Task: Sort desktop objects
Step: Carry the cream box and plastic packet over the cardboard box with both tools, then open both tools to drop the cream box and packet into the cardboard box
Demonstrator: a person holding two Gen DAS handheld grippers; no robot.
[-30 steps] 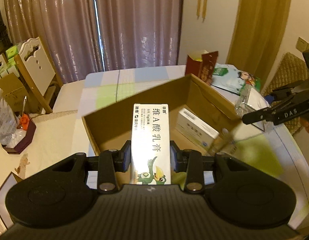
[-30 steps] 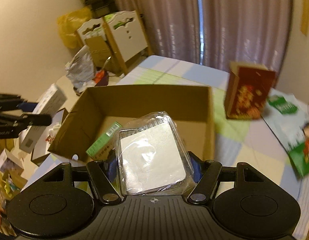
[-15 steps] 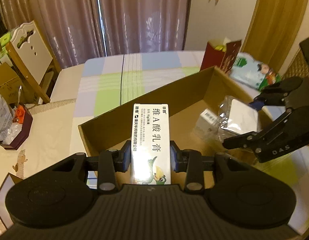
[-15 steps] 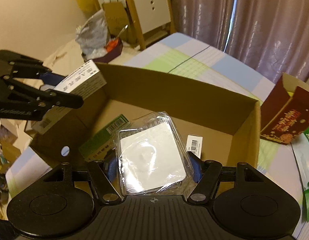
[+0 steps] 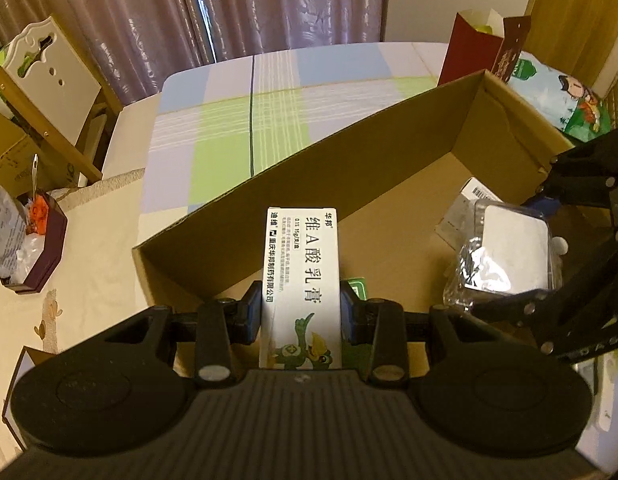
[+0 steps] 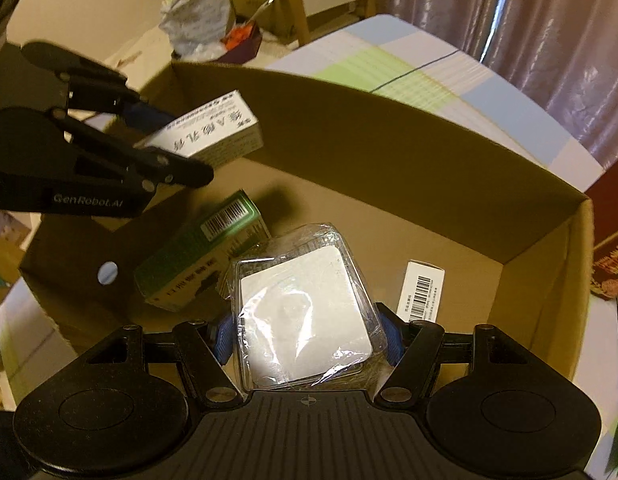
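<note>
2 grippers, both loaded, both hanging over the open cardboard box (image 5: 389, 184) right now. The left gripper (image 5: 301, 312) is pinching a white ointment carton (image 5: 301, 276) with Chinese print and a cartoon bird, pads pressed flat on its long sides, carton sticking out ahead of the jaws and above the box's near corner. The right gripper (image 6: 307, 338) is clamped on a clear plastic-wrapped pack (image 6: 305, 316) with a white square face, blue pads squeezing the crinkly wrap on both sides.

Below and ahead of the right gripper there are already 2 things on the box floor: a green carton (image 6: 201, 260) off to its left, tipped at an angle, and a small white box with a barcode (image 6: 423, 292) just to its right. From the left wrist view the right gripper's fingers (image 5: 581, 280) sit close on the right side, well inside the box.

What could go sideways, in my opinion:
- both hands share 1 box, so they could knock into each other if either swings inward
- the wrap looks slick and squashy, so the pack might slide out early or snag on a pad at release
- dropping the pack straight down could land it on the green carton and leave it tilted
- the ointment carton is close to the box wall, so it might catch the rim going in
</note>
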